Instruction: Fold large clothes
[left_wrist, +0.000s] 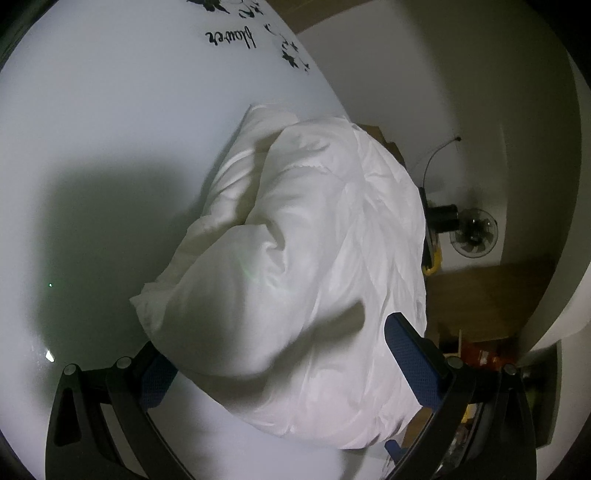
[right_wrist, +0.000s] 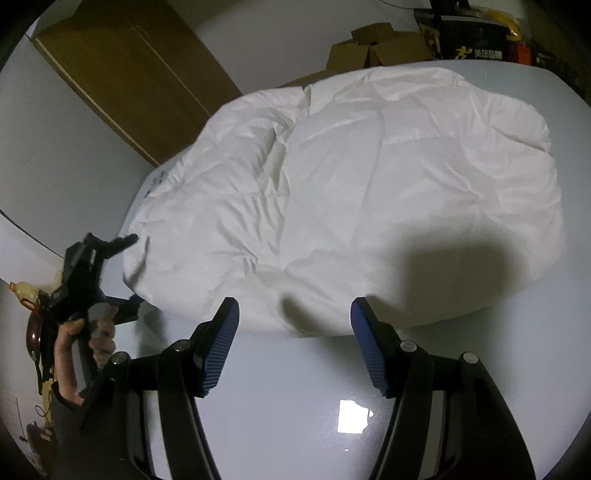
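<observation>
- The place looks like a lived-in room of a home, used partly for storage.
- A glossy white table (right_wrist: 280, 424) with a rounded edge fills most of both views; black flower decals and script lettering (left_wrist: 231, 38) decorate its far end.
- Open cardboard boxes (right_wrist: 380, 48) stand beyond the table's far edge, beside a dark printed carton (right_wrist: 476, 40).
- A tall brown wooden cabinet (right_wrist: 125, 70) stands against a plain pale wall.
- A black electric fan (left_wrist: 474, 232) stands on the floor near the wall, its cord running to a socket.
- A puffy white padded garment (right_wrist: 351, 192) lies on the table.
</observation>
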